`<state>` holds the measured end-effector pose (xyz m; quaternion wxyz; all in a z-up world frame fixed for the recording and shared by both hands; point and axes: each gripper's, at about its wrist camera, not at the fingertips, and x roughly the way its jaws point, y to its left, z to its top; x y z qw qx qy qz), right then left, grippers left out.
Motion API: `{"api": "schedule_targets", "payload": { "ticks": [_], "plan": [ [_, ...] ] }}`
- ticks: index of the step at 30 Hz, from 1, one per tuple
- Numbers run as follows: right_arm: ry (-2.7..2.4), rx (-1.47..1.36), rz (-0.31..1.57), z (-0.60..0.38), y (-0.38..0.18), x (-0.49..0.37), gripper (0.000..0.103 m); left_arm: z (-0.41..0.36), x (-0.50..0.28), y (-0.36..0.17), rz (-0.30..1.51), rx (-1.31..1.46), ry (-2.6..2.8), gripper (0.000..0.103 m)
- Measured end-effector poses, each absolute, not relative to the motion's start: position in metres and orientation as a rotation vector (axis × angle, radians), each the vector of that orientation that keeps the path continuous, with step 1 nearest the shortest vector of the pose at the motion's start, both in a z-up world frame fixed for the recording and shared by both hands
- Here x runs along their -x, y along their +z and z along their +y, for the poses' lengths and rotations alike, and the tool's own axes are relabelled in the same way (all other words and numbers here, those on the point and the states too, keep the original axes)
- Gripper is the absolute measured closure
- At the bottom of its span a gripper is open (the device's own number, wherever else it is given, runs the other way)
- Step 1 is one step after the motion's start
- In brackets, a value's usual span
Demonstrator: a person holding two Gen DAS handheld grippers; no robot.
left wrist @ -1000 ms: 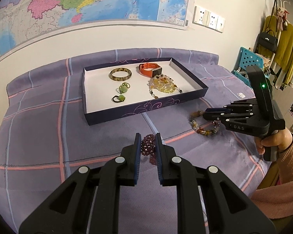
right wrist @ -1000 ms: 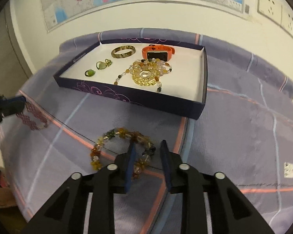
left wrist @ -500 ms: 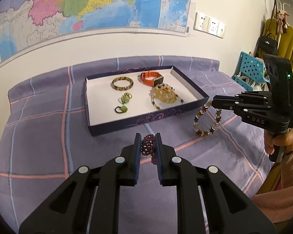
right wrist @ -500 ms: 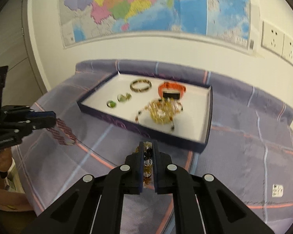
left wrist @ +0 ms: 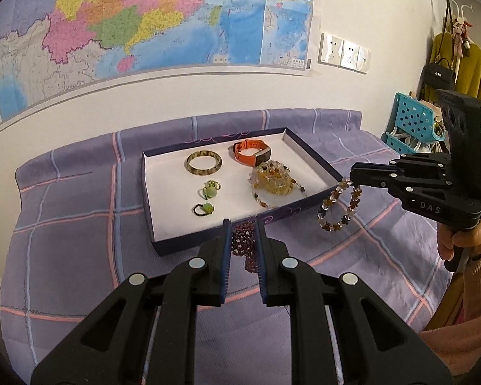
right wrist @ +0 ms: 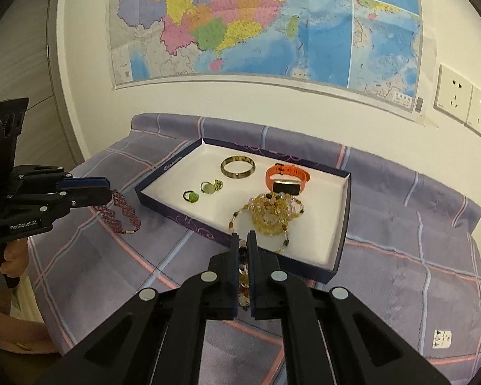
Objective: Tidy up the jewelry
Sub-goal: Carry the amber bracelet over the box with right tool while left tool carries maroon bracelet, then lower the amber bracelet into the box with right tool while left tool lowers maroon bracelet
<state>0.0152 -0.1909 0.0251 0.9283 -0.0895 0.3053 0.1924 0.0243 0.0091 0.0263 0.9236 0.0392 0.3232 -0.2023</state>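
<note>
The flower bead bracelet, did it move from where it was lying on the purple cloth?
Yes. The flower bead bracelet went up: it now hangs from the right claw beside the box, off the cloth.

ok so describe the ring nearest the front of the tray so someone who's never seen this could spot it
Find the shallow dark-blue tray with a white floor on the purple plaid bedspread under the wall map. On its left half, in front of the mottled bangle, lie two green-stoned rings. The nearer ring has a dark band; the other sits closer to the bangle, paler and gold-toned.
</note>
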Motion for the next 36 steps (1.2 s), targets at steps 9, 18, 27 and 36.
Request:
{"api": "schedule_targets", "payload": {
  "ticks": [9,18,27,36],
  "plan": [
    [0.399,0.185,0.591,-0.189,0.039,-0.022,0.100,0.010,-0.035,0.037,0.636,-0.083,-0.404,0.088],
    [0.401,0.181,0.560,-0.186,0.052,-0.034,0.100,0.009,-0.051,0.043,0.622,-0.084,-0.388,0.088],
    [0.405,0.169,0.557,-0.184,0.055,-0.050,0.100,0.005,-0.069,0.043,0.628,-0.084,-0.378,0.088],
    [0.401,0.166,0.567,-0.180,0.054,-0.068,0.100,0.003,-0.086,0.035,0.651,-0.070,-0.371,0.088]
  ]
}}
